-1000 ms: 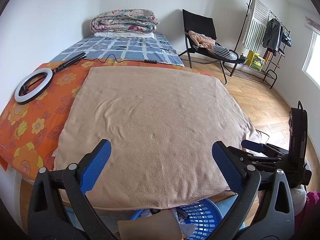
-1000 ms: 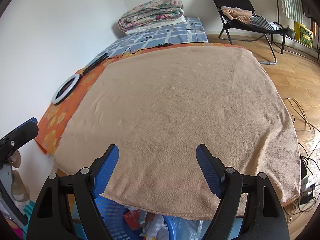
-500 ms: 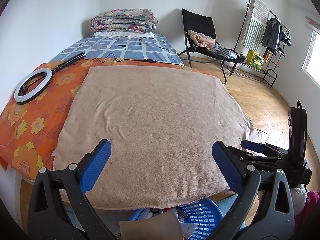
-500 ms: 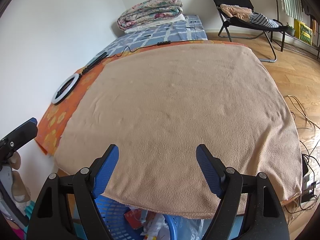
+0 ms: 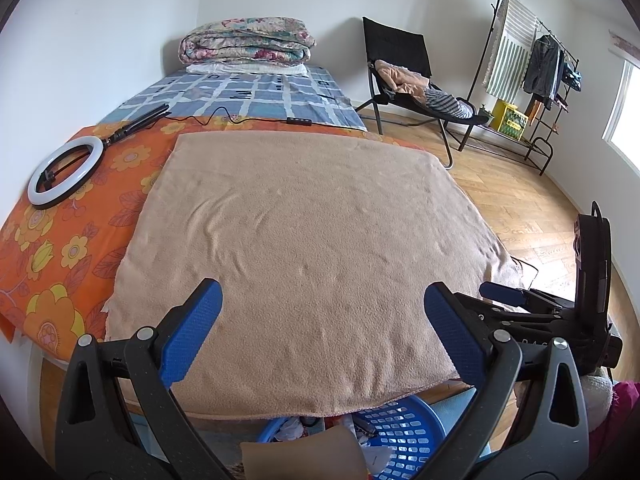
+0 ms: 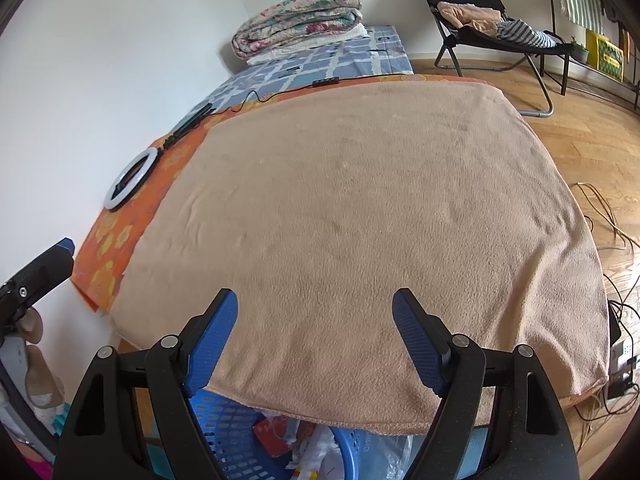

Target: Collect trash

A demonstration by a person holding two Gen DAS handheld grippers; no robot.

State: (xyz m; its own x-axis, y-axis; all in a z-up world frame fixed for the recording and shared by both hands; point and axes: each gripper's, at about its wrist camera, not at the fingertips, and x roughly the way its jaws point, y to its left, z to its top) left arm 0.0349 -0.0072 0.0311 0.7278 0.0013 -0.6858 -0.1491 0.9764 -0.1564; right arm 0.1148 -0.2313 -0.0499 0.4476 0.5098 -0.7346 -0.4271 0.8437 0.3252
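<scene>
We see a plain tan blanket (image 5: 304, 248), an orange floral sheet (image 5: 72, 240) left, a blue-white checked cover (image 5: 256, 96) far, a blue perforated basket (image 5: 396, 436) near, and blue gripper pads (image 5: 192, 332).

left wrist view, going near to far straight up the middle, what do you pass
blue basket with trash → tan blanket → orange floral sheet with a black cable across it → blue checked sheet → folded floral quilt against the wall
</scene>
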